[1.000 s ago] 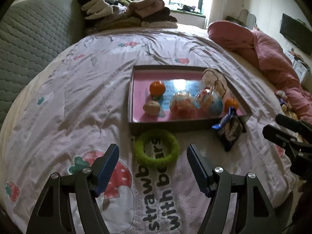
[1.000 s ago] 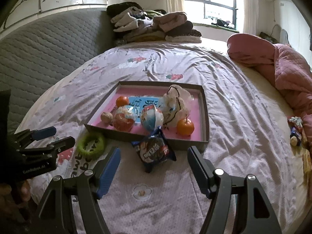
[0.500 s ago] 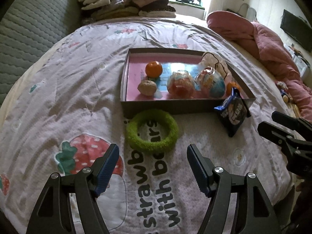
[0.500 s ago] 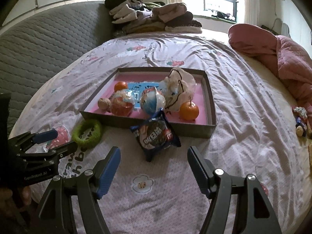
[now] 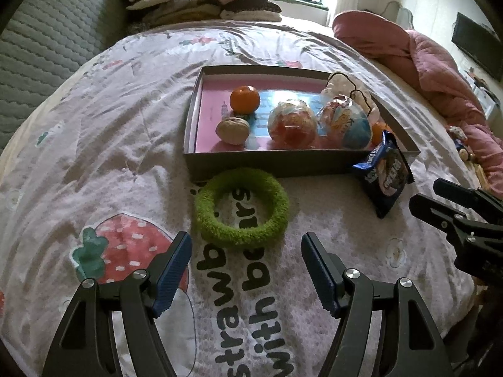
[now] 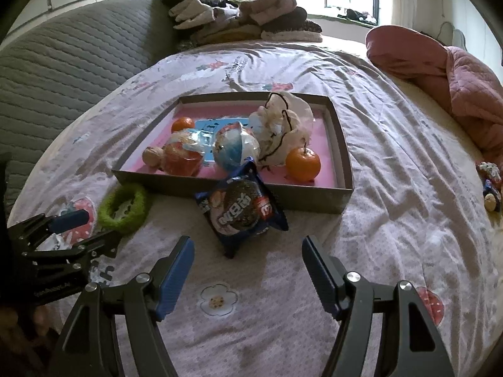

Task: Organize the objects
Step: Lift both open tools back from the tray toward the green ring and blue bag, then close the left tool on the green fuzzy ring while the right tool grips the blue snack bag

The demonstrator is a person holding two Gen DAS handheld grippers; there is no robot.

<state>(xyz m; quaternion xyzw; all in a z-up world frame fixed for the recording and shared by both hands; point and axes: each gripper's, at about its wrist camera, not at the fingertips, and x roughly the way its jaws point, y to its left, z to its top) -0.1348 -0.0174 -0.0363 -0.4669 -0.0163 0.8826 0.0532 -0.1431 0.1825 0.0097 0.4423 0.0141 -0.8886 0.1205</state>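
Note:
A fuzzy green ring [image 5: 241, 207] lies on the bedspread just in front of a shallow brown box [image 5: 276, 168] with a pink floor. My left gripper [image 5: 246, 256] is open, just short of the ring. A dark blue snack packet [image 6: 242, 209] leans on the box's front wall; it also shows in the left wrist view [image 5: 385, 176]. My right gripper [image 6: 248, 259] is open, just short of the packet. The box holds two oranges [image 6: 302, 163], a walnut [image 5: 232, 130], two wrapped balls [image 5: 292, 124] and a white bag [image 6: 283, 128].
A pink quilt [image 6: 449, 72] lies bunched at the right. Folded clothes [image 6: 242, 15] are stacked at the head of the bed by a grey padded headboard [image 6: 63, 59]. Small toys [image 6: 490, 185] lie near the bed's right edge.
Both grippers have moved forward and lower: the left toward the green ring, the right toward the snack packet. Both stay open. Nothing on the bed has moved.

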